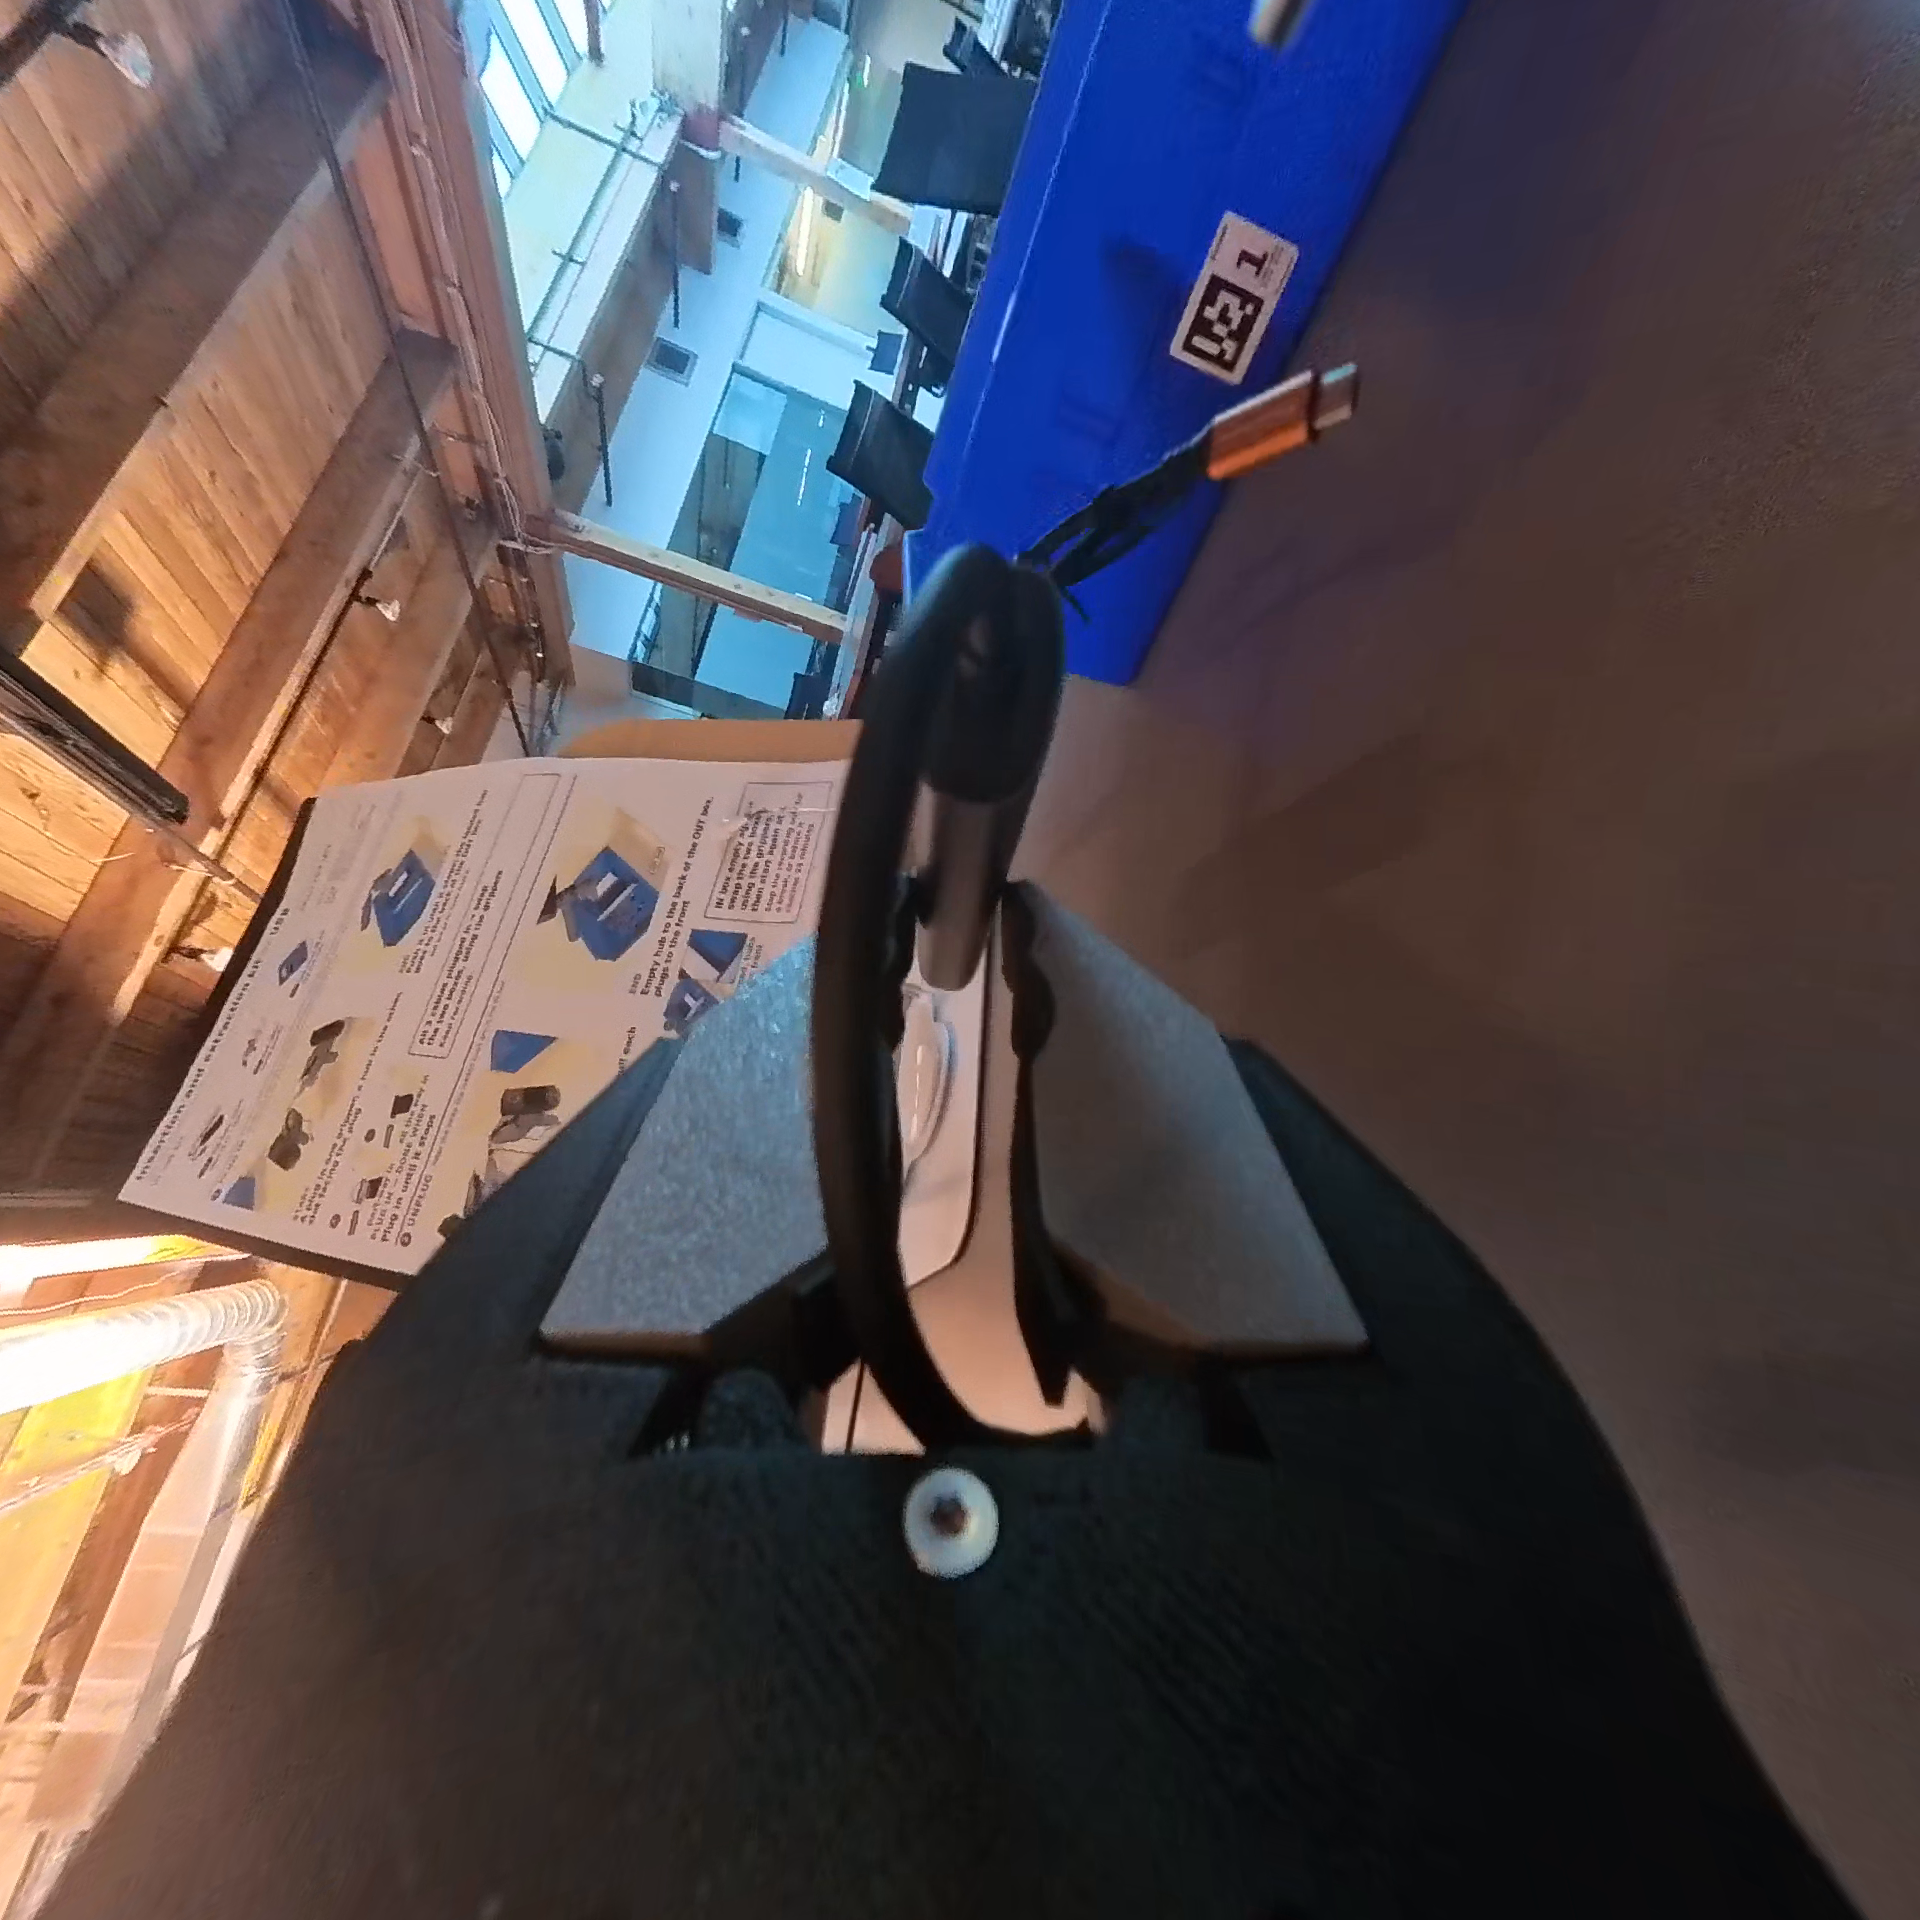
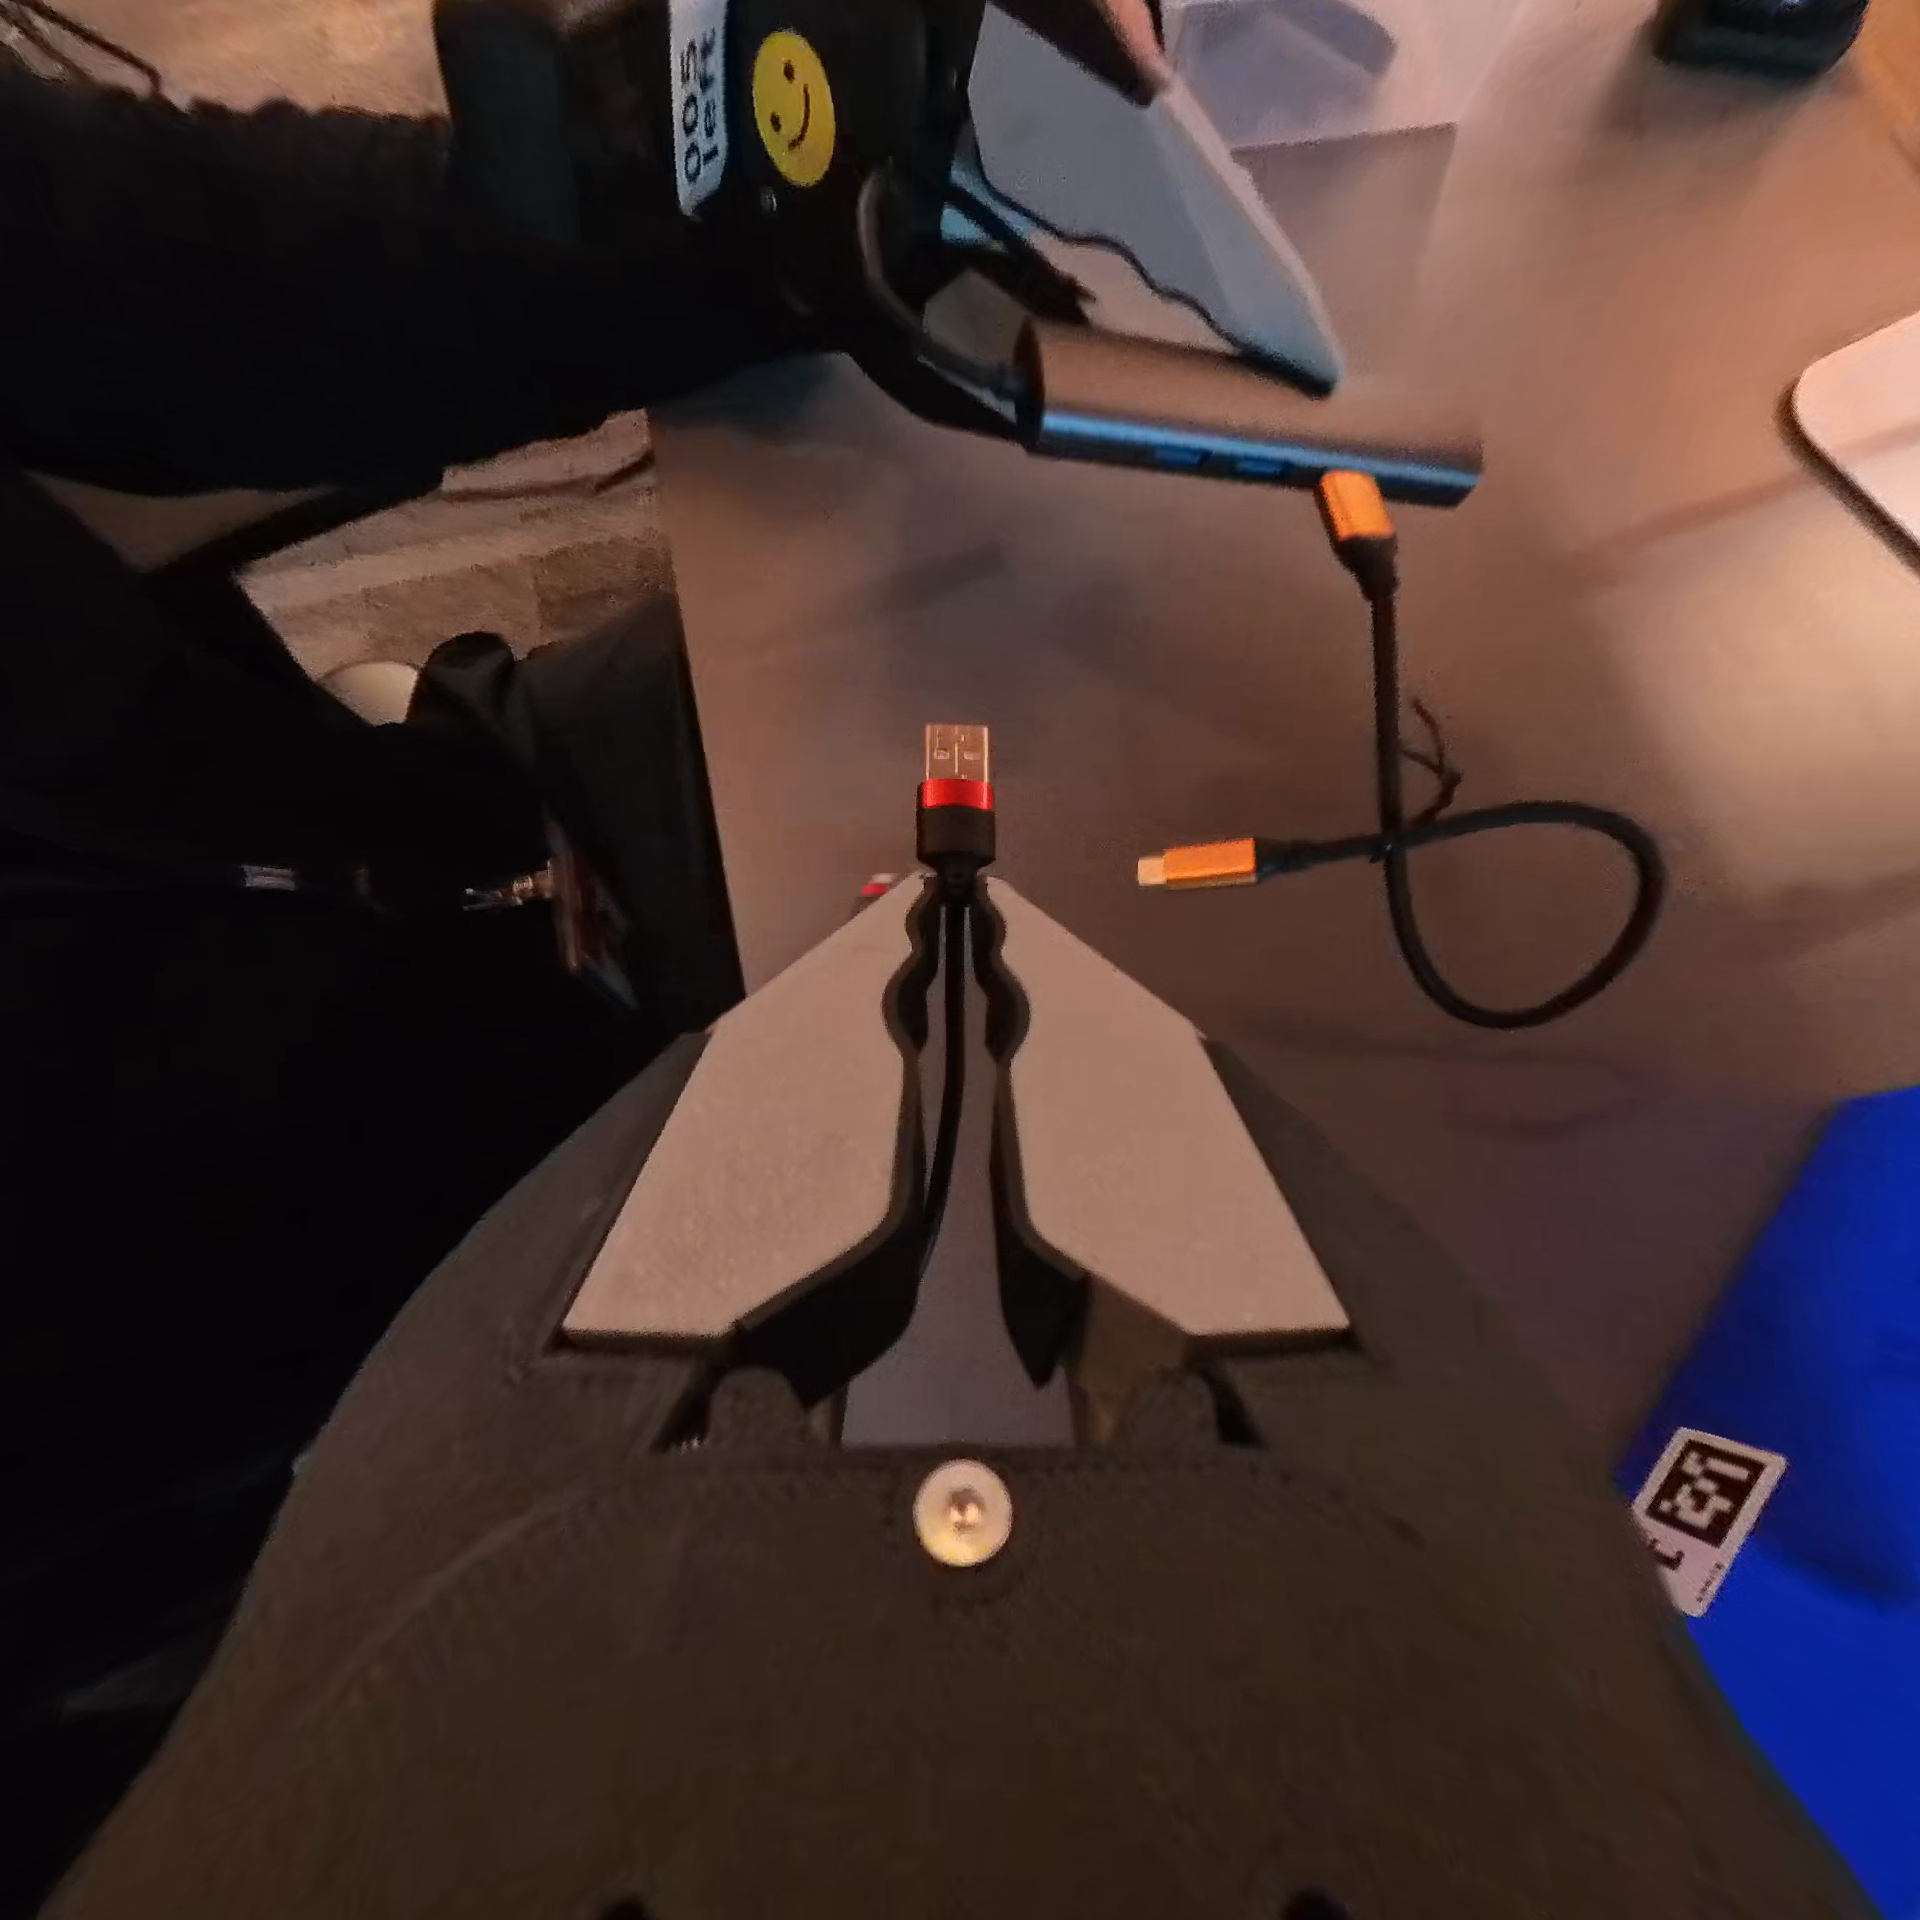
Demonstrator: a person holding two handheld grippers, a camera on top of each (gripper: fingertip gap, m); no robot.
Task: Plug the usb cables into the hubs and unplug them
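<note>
red-collared plug (image 2: 956,795) pinched in the right gripper (image 2: 954,883), grey hub (image 2: 1257,457) clamped in the left gripper (image 1: 961,914), orange cable (image 2: 1392,727) plugged into it above the table (image 2: 1039,623)

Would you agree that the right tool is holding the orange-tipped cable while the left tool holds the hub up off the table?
Not quite: the right tool is shut on the red-collared USB cable. The orange-tipped cable lies loose on the table, as the right wrist view shows. The left tool does hold the hub up.
</note>
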